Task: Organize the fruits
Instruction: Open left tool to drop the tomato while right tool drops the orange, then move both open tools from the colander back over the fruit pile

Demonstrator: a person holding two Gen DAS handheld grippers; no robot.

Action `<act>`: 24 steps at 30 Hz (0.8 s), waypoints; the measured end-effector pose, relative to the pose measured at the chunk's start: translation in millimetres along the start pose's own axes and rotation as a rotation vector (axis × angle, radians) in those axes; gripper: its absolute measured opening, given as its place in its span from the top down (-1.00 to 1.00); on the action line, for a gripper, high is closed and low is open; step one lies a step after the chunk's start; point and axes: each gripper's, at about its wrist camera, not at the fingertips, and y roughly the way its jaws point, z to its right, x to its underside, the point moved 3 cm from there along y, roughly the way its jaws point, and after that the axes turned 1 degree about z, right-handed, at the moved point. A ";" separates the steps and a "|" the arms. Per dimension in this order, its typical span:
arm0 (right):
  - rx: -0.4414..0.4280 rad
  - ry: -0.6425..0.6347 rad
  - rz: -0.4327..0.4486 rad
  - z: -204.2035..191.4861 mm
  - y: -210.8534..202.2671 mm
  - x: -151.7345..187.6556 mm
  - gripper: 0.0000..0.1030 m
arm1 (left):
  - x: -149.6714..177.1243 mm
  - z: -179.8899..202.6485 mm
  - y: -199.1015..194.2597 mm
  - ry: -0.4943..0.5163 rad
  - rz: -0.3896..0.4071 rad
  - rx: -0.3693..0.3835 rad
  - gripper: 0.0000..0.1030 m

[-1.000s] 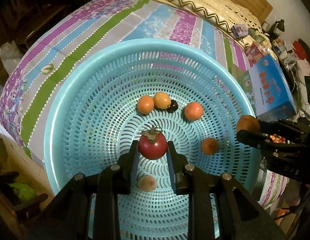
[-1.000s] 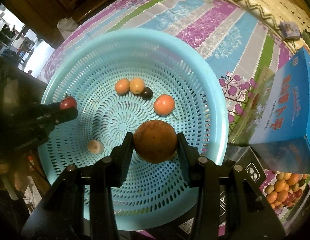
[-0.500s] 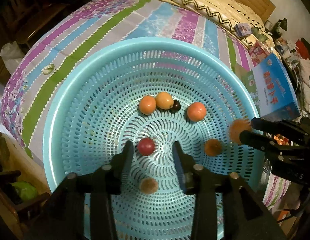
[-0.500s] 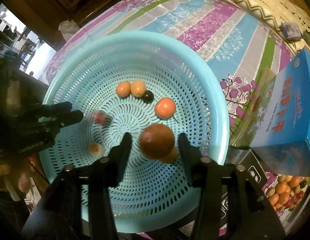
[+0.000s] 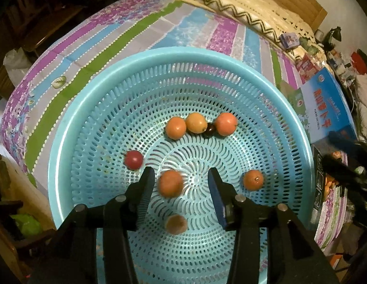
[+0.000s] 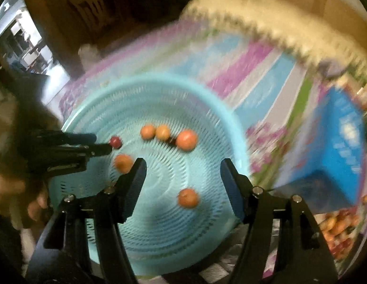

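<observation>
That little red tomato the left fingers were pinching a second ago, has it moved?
Yes. The red tomato has left the open left gripper and rolled leftward across the blue basket, toward its left wall, away from the centre swirl.

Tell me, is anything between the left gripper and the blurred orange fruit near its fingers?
Nothing visible. The left gripper is open above the blue basket, and the blurred orange fruit appears between its fingers, nearer the left finger, with only basket floor around.

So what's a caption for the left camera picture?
Open left tongs above fruits scattered in the blue basket.
</observation>
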 end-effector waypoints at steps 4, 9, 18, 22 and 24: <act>0.110 -0.014 0.223 2.6 -55.7 33.7 -0.41 | 8.7 7.0 -4.7 0.013 0.092 -0.011 -0.11; 0.233 0.022 0.386 22.1 -109.8 97.6 -0.61 | 20.8 20.0 -21.5 -0.003 0.234 0.004 -0.15; 0.552 0.127 0.306 95.6 -131.3 254.1 -0.86 | 51.0 109.7 -88.8 0.180 0.496 0.082 -0.71; 0.565 0.250 0.208 130.1 -125.2 304.3 -0.86 | 79.7 185.0 -99.7 0.369 0.505 0.143 -0.79; 0.566 0.324 0.202 150.2 -125.7 323.6 -0.86 | 100.1 228.0 -98.8 0.462 0.488 0.193 -0.85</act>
